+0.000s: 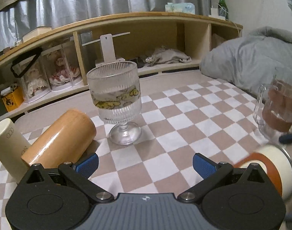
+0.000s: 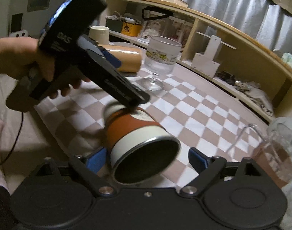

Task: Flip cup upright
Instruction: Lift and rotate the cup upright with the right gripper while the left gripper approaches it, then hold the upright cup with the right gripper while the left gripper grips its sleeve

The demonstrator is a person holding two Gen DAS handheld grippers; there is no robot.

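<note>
Both the left gripper (image 1: 145, 164) and right gripper (image 2: 147, 159) gape wide (nothing clamped).

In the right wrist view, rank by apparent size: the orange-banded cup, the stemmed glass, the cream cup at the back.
1. orange-banded cup, largest, though nearest the camera
2. stemmed glass
3. cream cup, smallest, farthest and partly hidden

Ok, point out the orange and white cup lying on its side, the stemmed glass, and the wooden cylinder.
orange and white cup (image 2: 138, 134), right wrist view, on its orange band.
stemmed glass (image 1: 114, 88), left wrist view, on the ribbed bowl.
wooden cylinder (image 1: 59, 138), left wrist view, on its side wall.
</note>
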